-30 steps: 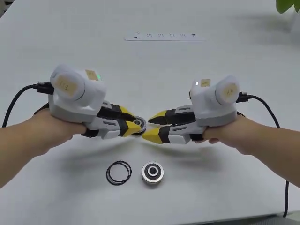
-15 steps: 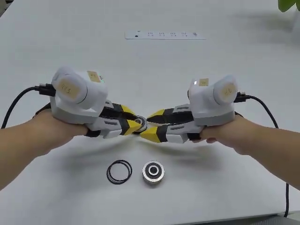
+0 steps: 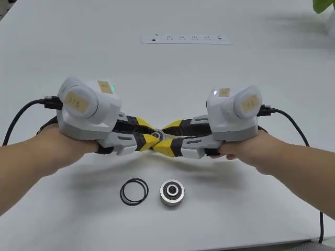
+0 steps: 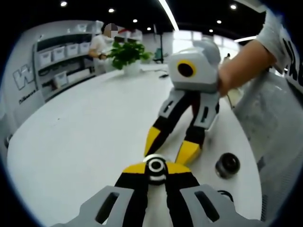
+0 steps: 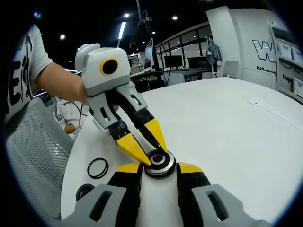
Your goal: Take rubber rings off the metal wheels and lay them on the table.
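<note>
Big letter W on wall (image 4: 21, 78), letters after it unreadable. W again on white wall panel (image 5: 262, 48). Sticker (image 3: 77, 98) print unreadable.

A white table (image 3: 251, 68) carries a power strip (image 3: 186, 38); shelves (image 4: 61, 54) line the wall under ceiling spotlights (image 4: 111, 10).

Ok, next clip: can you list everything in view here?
table: one, white, under everything
held wheel: one, silver with dark rim, mid-air between the gripper tips
loose wheel: one, silver and dark, on the table
rubber rings: two, black, overlapping, beside the loose wheel
power strip: one, white, far side
plant: one, green, far right corner
cables: two, black, trailing from the grippers
left gripper: one, white-black-yellow, shut on held wheel
right gripper: one, same colours, tips at held wheel
hands: two, behind the grippers
</note>
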